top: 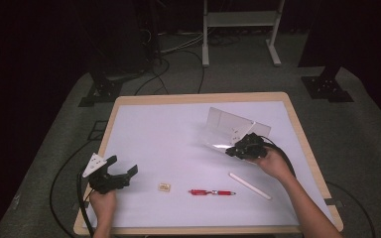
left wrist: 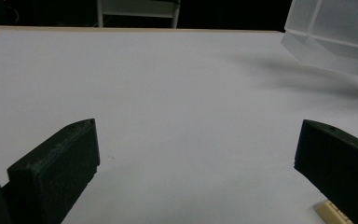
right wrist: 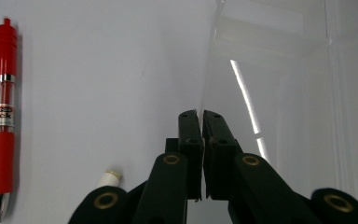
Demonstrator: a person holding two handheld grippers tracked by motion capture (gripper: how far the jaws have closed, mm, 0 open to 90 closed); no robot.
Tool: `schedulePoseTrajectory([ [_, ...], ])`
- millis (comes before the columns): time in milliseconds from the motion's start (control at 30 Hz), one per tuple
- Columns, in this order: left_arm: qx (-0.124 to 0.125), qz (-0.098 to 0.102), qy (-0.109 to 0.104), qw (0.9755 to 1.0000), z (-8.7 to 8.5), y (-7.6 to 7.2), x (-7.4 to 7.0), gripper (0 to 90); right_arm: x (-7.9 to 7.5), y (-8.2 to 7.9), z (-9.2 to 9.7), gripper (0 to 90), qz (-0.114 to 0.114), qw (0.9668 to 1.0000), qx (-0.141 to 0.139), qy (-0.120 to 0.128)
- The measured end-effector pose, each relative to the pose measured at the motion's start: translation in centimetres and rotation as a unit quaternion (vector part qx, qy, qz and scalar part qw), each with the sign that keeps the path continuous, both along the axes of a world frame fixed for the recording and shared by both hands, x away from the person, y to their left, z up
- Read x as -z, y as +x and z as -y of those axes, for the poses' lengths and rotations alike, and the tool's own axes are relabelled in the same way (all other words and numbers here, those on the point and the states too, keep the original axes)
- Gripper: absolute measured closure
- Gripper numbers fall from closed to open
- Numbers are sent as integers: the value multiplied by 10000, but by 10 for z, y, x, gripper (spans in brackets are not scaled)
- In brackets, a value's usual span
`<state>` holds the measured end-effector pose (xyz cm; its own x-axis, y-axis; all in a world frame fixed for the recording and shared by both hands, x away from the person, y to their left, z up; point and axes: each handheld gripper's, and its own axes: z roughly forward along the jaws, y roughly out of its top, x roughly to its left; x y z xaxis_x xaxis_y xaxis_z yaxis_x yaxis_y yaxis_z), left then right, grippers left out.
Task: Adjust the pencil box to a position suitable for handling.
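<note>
A clear plastic box (top: 230, 126) stands tilted at the right middle of the white table top, its near side raised. My right gripper (top: 234, 148) is shut on the thin edge of its wall; in the right gripper view the jaws (right wrist: 201, 115) meet on that clear edge (right wrist: 210, 70). My left gripper (top: 123, 167) rests near the front left corner, open, with nothing between its fingers (left wrist: 196, 135). The clear box (left wrist: 331, 32) also shows far off at upper right in the left gripper view.
A red pen (top: 211, 192) (right wrist: 2, 116) lies near the front edge. A white stick (top: 249, 186) (right wrist: 109, 178) lies to its right and a small tan block (top: 164, 187) (left wrist: 333, 213) to its left. Cables trail on the floor beyond the table's wooden rim (top: 198, 96).
</note>
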<state>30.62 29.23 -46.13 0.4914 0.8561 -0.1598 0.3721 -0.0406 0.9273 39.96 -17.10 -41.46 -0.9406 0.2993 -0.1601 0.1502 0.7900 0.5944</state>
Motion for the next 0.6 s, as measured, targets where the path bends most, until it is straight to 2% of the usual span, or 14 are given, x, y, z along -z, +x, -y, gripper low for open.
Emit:
schedulePoseTrajectory([
  [600, -5, -8, -12, 10000, 0, 0, 0, 0, -6, -10, -30, 864, 9, 9983, -588, -14],
])
